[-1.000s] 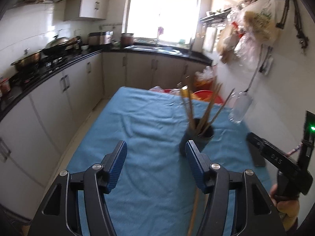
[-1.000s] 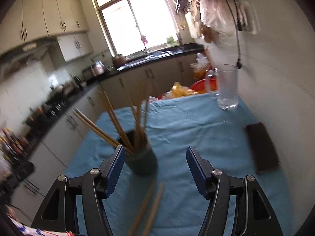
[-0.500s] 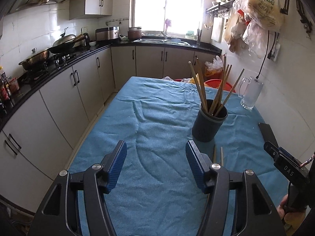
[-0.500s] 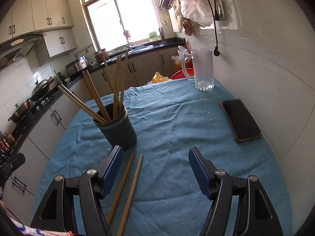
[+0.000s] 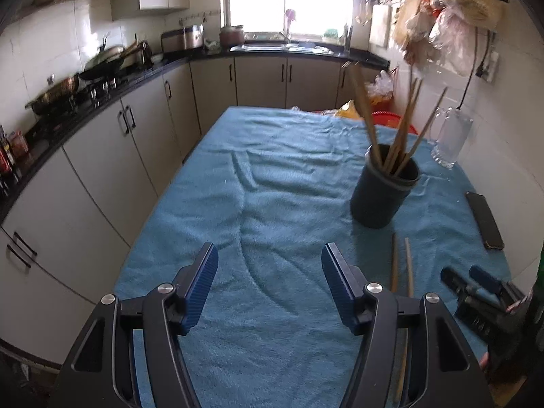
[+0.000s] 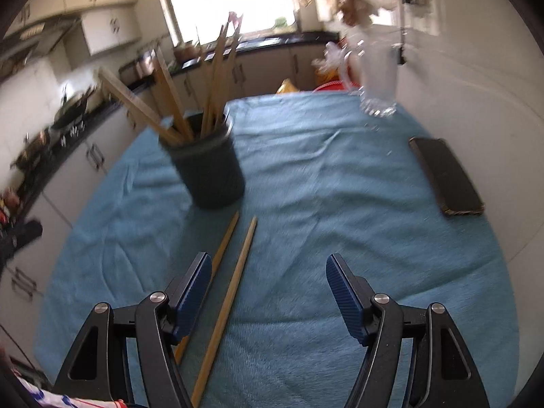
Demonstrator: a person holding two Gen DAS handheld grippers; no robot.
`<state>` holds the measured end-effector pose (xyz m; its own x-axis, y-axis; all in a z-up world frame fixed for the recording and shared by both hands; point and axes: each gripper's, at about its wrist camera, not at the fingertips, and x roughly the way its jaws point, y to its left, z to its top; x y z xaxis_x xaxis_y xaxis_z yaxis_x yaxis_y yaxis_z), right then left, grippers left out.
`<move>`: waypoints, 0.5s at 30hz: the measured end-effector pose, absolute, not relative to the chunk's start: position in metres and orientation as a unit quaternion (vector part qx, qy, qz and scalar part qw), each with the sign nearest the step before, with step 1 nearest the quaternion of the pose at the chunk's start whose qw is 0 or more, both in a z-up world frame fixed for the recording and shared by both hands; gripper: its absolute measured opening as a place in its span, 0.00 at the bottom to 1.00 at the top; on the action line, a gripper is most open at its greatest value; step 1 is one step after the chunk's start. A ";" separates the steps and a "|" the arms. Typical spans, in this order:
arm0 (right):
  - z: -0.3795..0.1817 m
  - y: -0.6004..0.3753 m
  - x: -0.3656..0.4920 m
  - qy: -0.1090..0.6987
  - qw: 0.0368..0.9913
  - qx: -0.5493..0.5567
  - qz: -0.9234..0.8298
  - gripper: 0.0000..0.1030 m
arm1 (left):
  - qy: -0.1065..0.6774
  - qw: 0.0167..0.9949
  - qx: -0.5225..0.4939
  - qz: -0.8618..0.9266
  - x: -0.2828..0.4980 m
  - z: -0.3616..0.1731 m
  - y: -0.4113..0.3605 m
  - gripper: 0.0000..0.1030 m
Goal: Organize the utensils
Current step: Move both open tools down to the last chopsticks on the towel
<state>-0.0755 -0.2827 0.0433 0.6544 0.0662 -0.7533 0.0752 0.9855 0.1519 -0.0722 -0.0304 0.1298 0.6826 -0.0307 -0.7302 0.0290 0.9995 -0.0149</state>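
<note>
A dark round utensil holder (image 5: 382, 190) with several wooden chopsticks stands on the blue cloth; it also shows in the right wrist view (image 6: 207, 170). Two loose chopsticks (image 6: 234, 278) lie on the cloth in front of it, side by side; they also show in the left wrist view (image 5: 401, 268). My right gripper (image 6: 267, 261) is open and empty, low over the cloth, with its left finger above the loose pair. My left gripper (image 5: 267, 251) is open and empty, left of the holder. The right gripper also shows at the lower right of the left wrist view (image 5: 476, 282).
The blue cloth (image 5: 272, 176) covers the table. A black phone (image 6: 445, 180) lies near the right wall. A glass mug (image 6: 377, 78) stands at the far right. Kitchen cabinets and a stove counter (image 5: 102, 129) run along the left. A red basin (image 5: 391, 119) sits beyond the table.
Both grippers have pulled back from the holder and stayed open. The right gripper has dropped lower toward the two loose chopsticks. The holder now sits farther right in the left wrist view.
</note>
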 end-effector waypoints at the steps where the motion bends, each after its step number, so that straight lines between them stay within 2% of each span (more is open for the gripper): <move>1: 0.040 -0.279 -0.075 0.420 0.904 0.075 -0.002 0.72 | 0.404 0.915 -0.005 -0.017 -0.070 0.125 -0.029 0.60; 5: 0.026 -0.263 -0.070 0.433 0.901 0.033 0.005 0.72 | 0.419 0.908 -0.010 -0.020 -0.062 0.109 -0.026 0.60; 6: 0.023 -0.259 -0.068 0.435 0.900 0.023 0.007 0.69 | 0.423 0.906 -0.010 -0.021 -0.060 0.105 -0.026 0.60; 10: 0.013 -0.245 -0.058 0.450 0.893 -0.016 0.010 0.50 | 0.441 0.897 -0.019 -0.035 -0.054 0.094 -0.029 0.60; 14: 0.006 -0.241 -0.054 0.458 0.888 -0.020 0.017 0.40 | 0.450 0.892 -0.027 -0.039 -0.050 0.086 -0.031 0.60; 15: 0.006 -0.242 -0.054 0.460 0.887 -0.015 0.021 0.31 | 0.451 0.891 -0.028 -0.041 -0.050 0.084 -0.032 0.60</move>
